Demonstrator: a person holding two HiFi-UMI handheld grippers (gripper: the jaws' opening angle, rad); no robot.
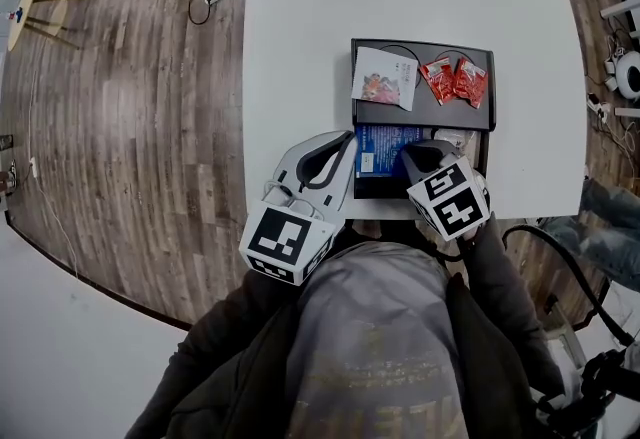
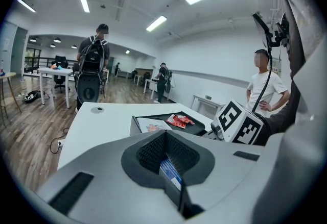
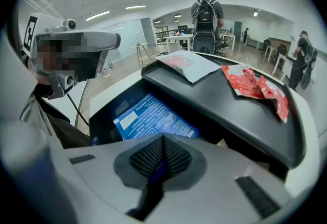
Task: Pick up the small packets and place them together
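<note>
Two red packets, one white packet, one blue packet pinched by two hand-held grippers

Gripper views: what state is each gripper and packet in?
left gripper, shut on the blue packet
right gripper, shut on the blue packet
blue packet, in lower compartment of tray
red packets, side by side on upper shelf
white packet, flat on upper shelf
</note>
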